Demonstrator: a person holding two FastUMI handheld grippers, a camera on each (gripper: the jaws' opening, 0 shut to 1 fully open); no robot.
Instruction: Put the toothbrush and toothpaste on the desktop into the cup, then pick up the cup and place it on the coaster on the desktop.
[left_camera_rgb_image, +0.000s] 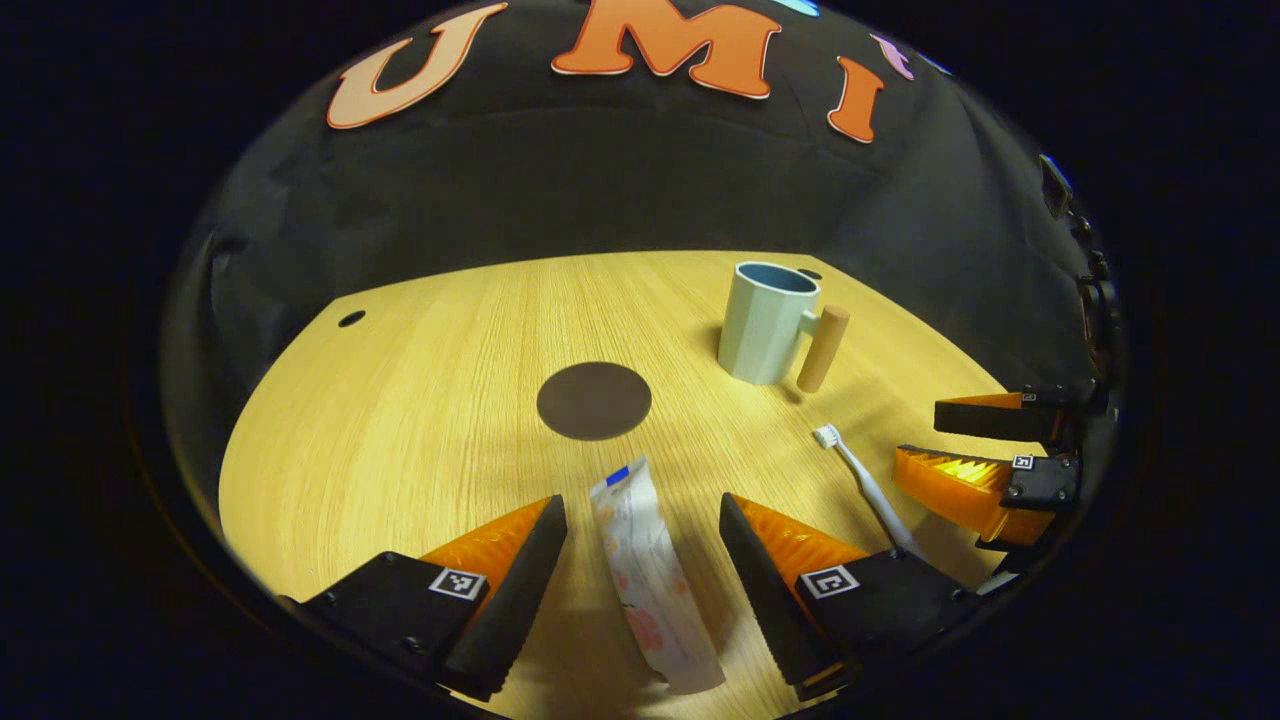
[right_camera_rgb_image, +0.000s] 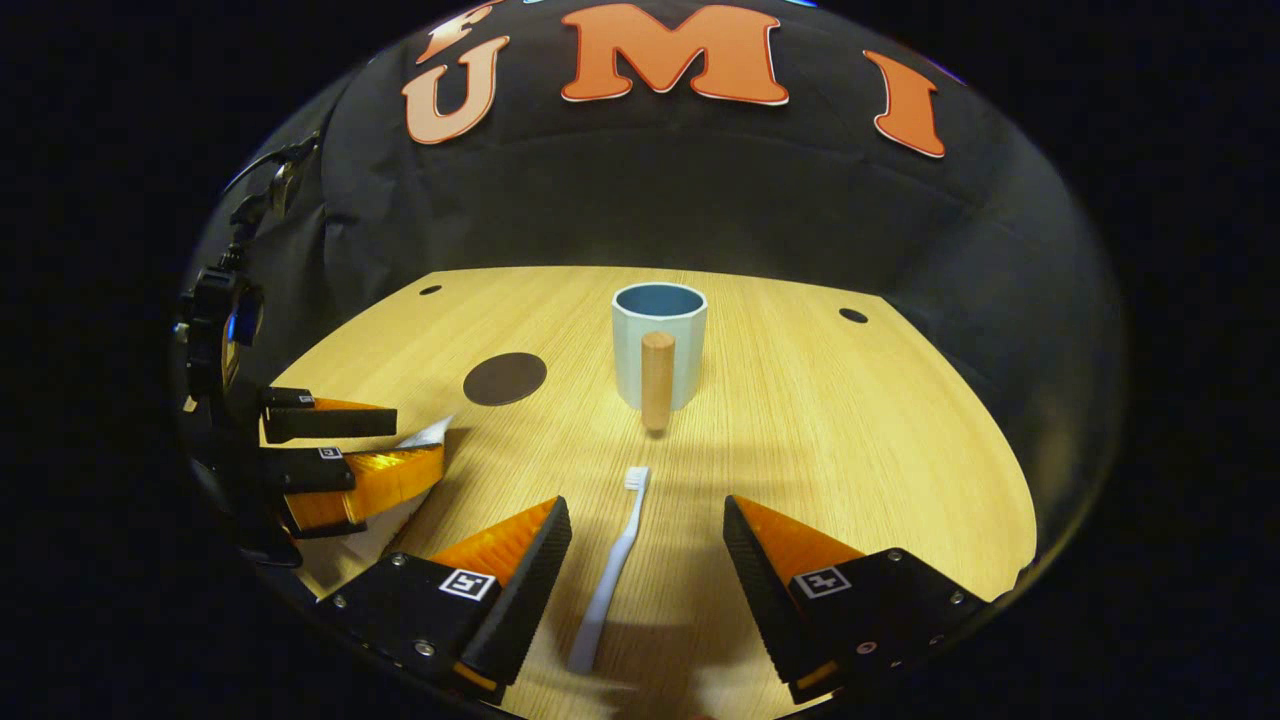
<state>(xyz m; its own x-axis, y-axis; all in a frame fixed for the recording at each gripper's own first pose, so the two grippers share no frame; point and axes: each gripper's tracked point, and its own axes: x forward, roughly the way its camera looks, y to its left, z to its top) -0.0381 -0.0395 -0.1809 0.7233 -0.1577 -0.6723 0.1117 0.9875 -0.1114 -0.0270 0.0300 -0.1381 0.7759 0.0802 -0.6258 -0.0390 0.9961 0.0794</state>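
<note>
Toothpaste (left_camera_rgb_image: 648, 575) lies bottom center between the spread left gripper (left_camera_rgb_image: 640, 580); toothbrush (right_camera_rgb_image: 612, 570) likewise between the spread right gripper (right_camera_rgb_image: 645, 580).

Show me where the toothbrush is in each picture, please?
Left gripper view: the toothbrush lies at lower right on the desktop, right of the left claw, bristles toward the cup.
Right gripper view: the toothbrush lies bottom centre, between the open fingers of the right claw, bristles toward the cup.
Shared landmark: the cup with the wooden handle.
</note>
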